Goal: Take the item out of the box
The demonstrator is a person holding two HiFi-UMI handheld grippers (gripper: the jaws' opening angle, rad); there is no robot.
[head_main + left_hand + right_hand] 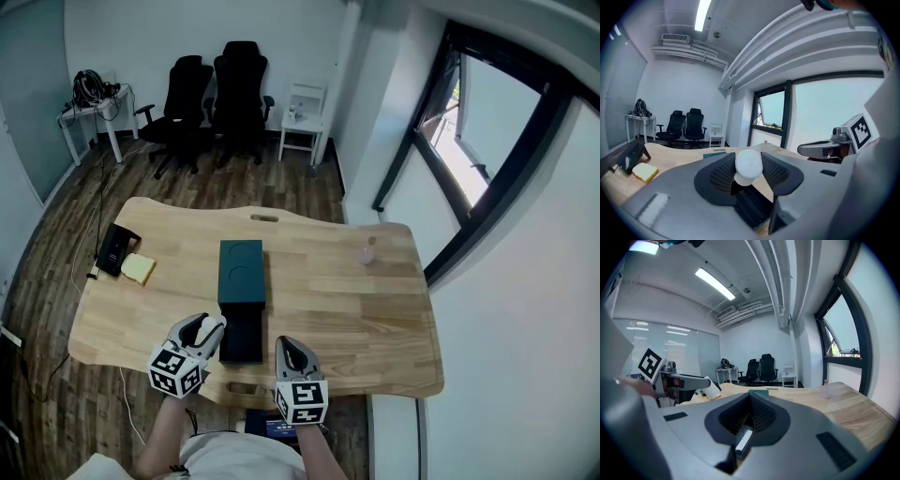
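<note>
A dark teal box base lies open near the table's front edge, and its lid rests just beyond it. My left gripper hovers at the base's left side. In the left gripper view its jaws are shut on a white rounded item, held above the open base. My right gripper sits just right of the base. Its jaws are shut with nothing between them.
A black device and a yellow pad lie at the table's left end. A small pale bottle stands at the right. Two black office chairs and a white side table are behind the wooden table.
</note>
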